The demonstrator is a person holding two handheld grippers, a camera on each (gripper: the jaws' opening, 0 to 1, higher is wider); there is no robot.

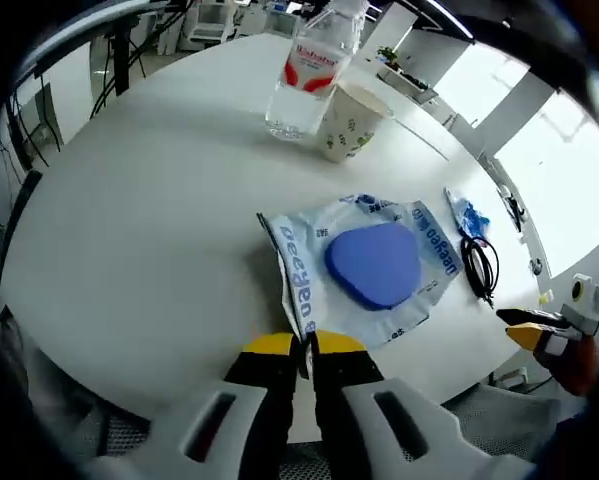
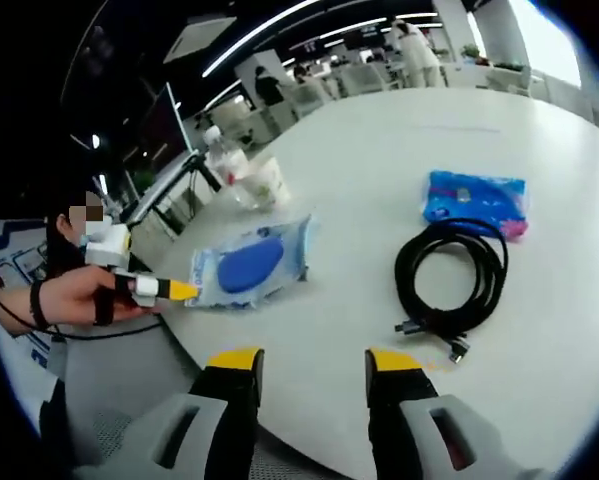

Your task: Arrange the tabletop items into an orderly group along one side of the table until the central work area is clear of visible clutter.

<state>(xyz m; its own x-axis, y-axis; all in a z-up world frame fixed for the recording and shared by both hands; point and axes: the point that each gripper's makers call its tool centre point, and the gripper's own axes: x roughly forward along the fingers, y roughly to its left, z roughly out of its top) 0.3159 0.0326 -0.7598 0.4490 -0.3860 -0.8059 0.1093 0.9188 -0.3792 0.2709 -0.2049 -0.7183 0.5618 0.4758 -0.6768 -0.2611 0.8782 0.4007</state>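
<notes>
A pack of wet wipes (image 1: 374, 265) with a blue oval lid lies near the table's edge. My left gripper (image 1: 305, 345) is shut on the pack's near edge, its yellow tips pressed together on the wrapper. The right gripper view has the same pack (image 2: 249, 265) with the left gripper (image 2: 179, 290) at its edge, held by a hand. My right gripper (image 2: 317, 362) stands open over the table edge, nothing between its jaws. A coiled black cable (image 2: 454, 275) and a blue packet (image 2: 476, 200) lie ahead of it to the right.
A water bottle (image 1: 314, 70) with a red label and a paper cup (image 1: 351, 120) stand together at the far side of the round white table (image 1: 149, 220). The cable (image 1: 479, 265) lies right of the pack. Office chairs and desks stand beyond.
</notes>
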